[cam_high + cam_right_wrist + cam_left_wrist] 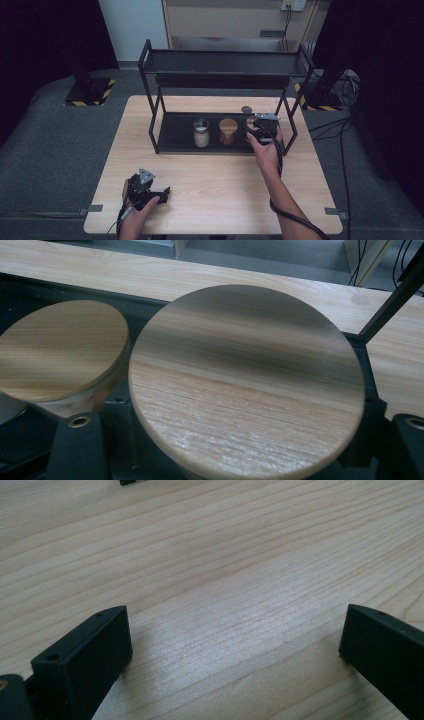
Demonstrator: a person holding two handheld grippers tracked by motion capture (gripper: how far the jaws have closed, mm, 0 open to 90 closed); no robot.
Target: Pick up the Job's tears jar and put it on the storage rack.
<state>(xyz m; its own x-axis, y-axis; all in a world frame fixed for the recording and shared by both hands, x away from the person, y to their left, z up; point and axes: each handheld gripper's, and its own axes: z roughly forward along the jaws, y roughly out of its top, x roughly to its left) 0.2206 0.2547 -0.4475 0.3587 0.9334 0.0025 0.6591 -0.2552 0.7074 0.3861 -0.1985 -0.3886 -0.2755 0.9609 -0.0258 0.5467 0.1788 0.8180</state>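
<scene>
My right gripper (257, 131) is clamped on a jar with a round wooden lid (246, 380). In the right gripper view that lid sits between my two black jaws, which rise at either side of it from the bottom edge, and the jar's body is hidden beneath the lid. The jar stands at the right end of the lower shelf of a black metal rack (220, 62), on its dark tray (175, 132).

Just beside it, toward the middle of the tray, stands a second jar with a wooden lid (60, 352), its contents brownish as seen from the high view (228, 131). The two lids are close together; I cannot tell whether they touch. Farther left on the same tray is a glass jar with pale contents and a metal-looking top (201, 133), a little apart from the middle one. Behind the rack's right side a small dark round thing (246, 109) lies on the wood; I cannot make out what it is.

The rack stands on the far half of the light wooden counter (215, 200), and its upper shelf is a long black trough.

My left gripper (161, 194) rests low over the near left part of the counter, well apart from the rack. Its jaws stand wide with only bare wood grain between them.
</scene>
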